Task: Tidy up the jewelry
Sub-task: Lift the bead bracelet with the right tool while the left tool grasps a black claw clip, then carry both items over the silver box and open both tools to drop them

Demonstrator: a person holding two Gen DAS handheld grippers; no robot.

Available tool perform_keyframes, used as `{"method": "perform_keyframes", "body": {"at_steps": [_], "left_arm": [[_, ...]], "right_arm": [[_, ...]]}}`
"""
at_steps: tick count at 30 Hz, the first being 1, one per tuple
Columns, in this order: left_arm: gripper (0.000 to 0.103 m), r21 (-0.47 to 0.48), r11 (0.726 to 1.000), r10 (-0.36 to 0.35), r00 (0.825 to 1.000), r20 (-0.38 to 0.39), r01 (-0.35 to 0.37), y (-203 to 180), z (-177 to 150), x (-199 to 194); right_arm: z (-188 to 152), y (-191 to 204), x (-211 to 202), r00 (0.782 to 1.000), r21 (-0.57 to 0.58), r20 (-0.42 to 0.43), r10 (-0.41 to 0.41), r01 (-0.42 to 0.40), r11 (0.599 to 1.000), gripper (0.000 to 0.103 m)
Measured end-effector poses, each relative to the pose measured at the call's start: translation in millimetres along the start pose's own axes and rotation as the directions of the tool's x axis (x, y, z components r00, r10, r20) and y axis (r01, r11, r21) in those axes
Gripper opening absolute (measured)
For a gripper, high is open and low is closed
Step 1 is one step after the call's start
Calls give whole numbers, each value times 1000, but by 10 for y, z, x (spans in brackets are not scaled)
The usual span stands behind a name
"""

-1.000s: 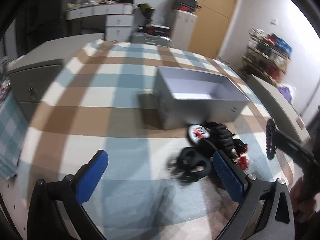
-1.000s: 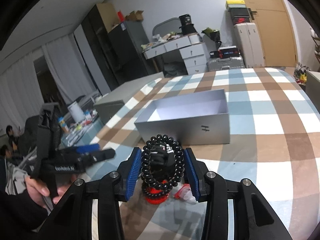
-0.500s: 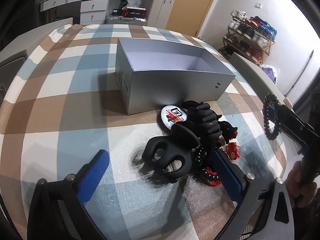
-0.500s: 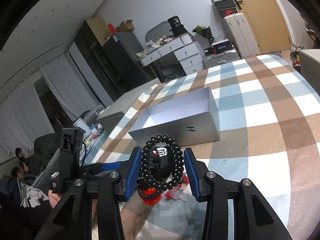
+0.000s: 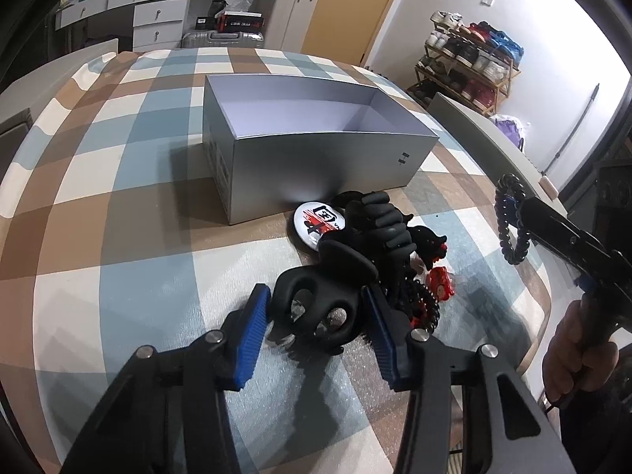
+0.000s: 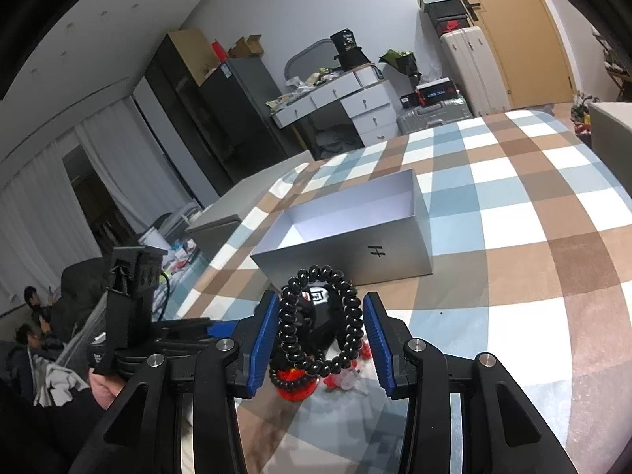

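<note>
Left tool (image 5: 316, 318) straddling the black claw clip (image 5: 316, 304), pads close on either side but contact unclear, set for a lift. Right tool (image 6: 319, 335) clamped on the black coil bracelet (image 6: 320, 320), held aloft. Just ahead, remaining jewelry pile (image 5: 379, 237); beyond it the open grey box (image 5: 316, 166) on the desk (image 5: 118, 205), likely destination.

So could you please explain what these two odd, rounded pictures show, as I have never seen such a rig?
A person holds a two-finger tool in each hand, with a fisheye camera looking along its blue fingers. In the left view, the left hand-held gripper straddles a black hair claw in a pile of accessories beside an open silver box on a checked tablecloth. In the right view, the right hand-held gripper holds a black spiral hair tie above the pile.
</note>
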State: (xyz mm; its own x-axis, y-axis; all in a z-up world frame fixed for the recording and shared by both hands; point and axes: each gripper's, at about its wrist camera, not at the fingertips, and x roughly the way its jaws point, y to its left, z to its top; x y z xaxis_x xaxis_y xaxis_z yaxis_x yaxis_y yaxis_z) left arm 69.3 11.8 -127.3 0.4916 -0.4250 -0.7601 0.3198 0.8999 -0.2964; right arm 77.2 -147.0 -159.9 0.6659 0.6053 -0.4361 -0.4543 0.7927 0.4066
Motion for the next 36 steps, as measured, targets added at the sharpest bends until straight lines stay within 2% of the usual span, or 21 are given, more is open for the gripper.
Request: {"method": "perform_keyframes", "body": {"at_steps": [10,20,25,36], "left_arm": [[42,-16,999,38,998,53,-38,74,-48,-170],[42,-42,998,50,987,155,-44,166,-4,-550],[42,-40,999,42,979,201,-34,180,124,-656],[43,14,999,27,969,244,-32,120,692,-495]], "right_arm": [[48,154,-16,1000,-36,3,-6,6,999,43],[187,281,36,997,-20,8,78,-78,997,43],[323,267,92,991,15,20,134,-134,991,43],[852,241,333,985,-41,44,164,-162,986,43]]}}
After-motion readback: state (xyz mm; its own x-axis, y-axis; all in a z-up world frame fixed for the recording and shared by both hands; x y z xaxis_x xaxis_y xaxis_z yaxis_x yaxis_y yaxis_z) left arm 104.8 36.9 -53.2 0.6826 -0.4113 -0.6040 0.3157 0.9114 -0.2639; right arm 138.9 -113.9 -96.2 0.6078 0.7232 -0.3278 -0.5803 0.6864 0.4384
